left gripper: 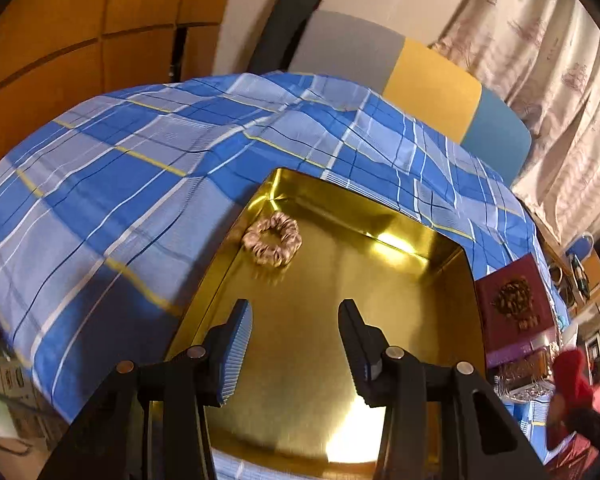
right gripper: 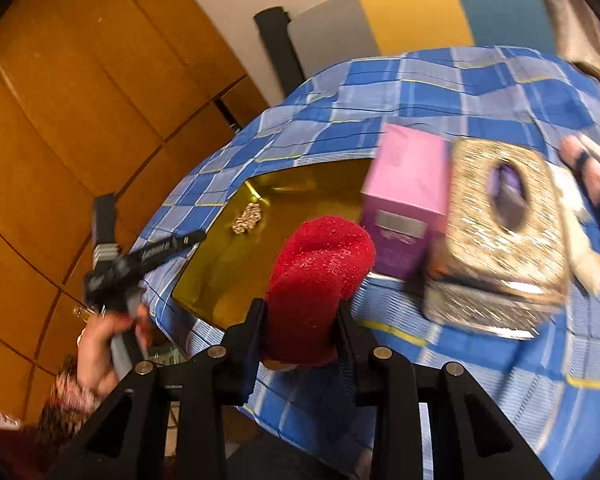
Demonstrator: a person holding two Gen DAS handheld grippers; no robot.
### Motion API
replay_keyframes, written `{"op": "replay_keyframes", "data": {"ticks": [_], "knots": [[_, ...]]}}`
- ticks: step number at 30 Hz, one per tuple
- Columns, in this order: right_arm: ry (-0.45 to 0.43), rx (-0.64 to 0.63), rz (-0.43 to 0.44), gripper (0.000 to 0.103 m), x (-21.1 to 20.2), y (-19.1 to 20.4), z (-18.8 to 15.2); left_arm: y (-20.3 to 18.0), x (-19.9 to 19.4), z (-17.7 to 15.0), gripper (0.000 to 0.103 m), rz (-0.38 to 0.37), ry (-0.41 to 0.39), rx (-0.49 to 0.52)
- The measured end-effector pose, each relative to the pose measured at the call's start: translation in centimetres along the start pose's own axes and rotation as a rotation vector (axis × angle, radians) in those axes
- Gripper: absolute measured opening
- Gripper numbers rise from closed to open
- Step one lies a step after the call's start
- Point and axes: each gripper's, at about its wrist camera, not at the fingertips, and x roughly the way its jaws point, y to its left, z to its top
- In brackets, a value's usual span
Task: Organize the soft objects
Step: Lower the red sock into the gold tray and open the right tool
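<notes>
- The left gripper point(left gripper: 296, 344) points obliquely downward over the gold tin tray point(left gripper: 380, 320). In the right wrist view it shows at the left, its handle wrapped by a hand point(right gripper: 100, 344) just off the near-left edge of the table.
- The jaws of the left gripper stand apart and released. Nothing lies between the ribbed pads; only the bare tray floor shows in the gap.
- Ahead of the left gripper and slightly left, a beige scrunchie point(left gripper: 272, 240) lies on the tray floor near the far-left corner, clear of the fingers.
- To the right of the left gripper, just beyond the tray's right wall, a maroon box point(left gripper: 516, 312) rests on the blue checked cloth point(left gripper: 120, 184).
- The right gripper point(right gripper: 300, 328) also points obliquely downward, above the near edge of the cloth-covered table.
- Its jaws are clenched on a red sock point(right gripper: 316, 272). The pads press its lower part from both sides, and the rounded upper part stands up ahead of the fingertips.
- Beyond the sock and to the left lies the tray, with the scrunchie at its far end.
- Ahead and right of the right gripper stand a pink box point(right gripper: 408, 200) and a glittery tissue box point(right gripper: 500, 236), both blurred.
- Farthest, behind the table, a chair back point(left gripper: 428, 80) in grey, yellow and teal shows.
</notes>
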Motion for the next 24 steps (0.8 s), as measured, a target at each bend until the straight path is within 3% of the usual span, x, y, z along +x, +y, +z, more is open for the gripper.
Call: {"op": "replay_keyframes", "data": {"ticks": [11,16,24], "knots": [[0.121,-0.105,-0.036,0.034,11.5,4.5,5.8,1.8,-3.1,-4.2,0.045,0.037,-0.051,-0.083],[0.189,-0.143,-0.061,0.034,16.9,6.2,7.7,3.4,-3.4,-4.6,0.045,0.055,-0.057,-0.127],[0.225,-0.212,-0.133,0.034,23.2,7.7,10.4,4.5,-3.7,-4.3,0.045,0.054,-0.078,-0.160]]}}
